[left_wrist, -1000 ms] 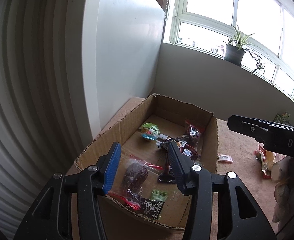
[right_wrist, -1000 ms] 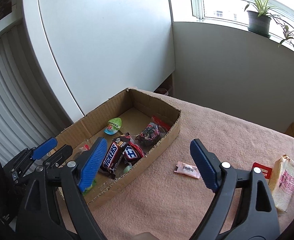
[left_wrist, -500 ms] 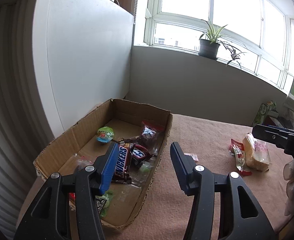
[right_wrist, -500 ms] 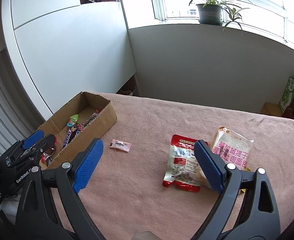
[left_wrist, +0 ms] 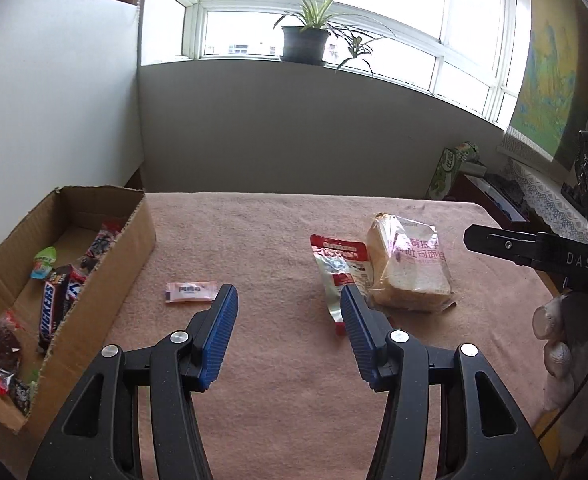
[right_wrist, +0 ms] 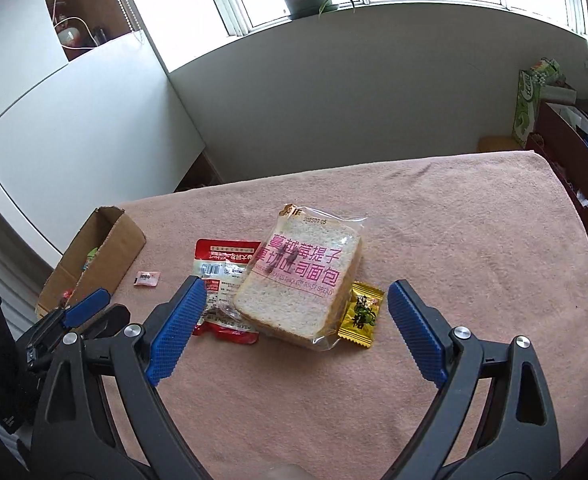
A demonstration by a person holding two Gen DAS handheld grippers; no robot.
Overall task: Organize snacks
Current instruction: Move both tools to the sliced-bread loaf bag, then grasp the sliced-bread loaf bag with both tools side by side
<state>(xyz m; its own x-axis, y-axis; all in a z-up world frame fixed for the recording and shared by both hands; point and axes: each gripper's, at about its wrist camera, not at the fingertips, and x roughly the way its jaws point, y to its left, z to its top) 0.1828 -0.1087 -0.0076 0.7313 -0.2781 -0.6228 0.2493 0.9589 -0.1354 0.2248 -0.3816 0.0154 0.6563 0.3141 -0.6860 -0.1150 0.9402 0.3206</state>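
1. While we hover over the pink cloth, our left gripper holds its jaws apart with nothing between them; they have just been opening a little further.
2. Our right gripper has its jaws spread wide, also just opened further, and empty; the bread lies on the cloth beyond the gap, not touched by either pad.
3. The bread, a wrapped slice with pink lettering, rests partly over a red pouch on its left and touches a gold candy at its near right corner.
4. In the left view the pouch lies just beyond our right finger, the bread beside it.
5. A small pink sachet lies alone on the cloth, between the pouch and the box.
6. The box stands at the left edge, holding a Snickers, a green-topped sweet and other wrapped snacks.
7. A hand shows at the right, gripping the other tool.
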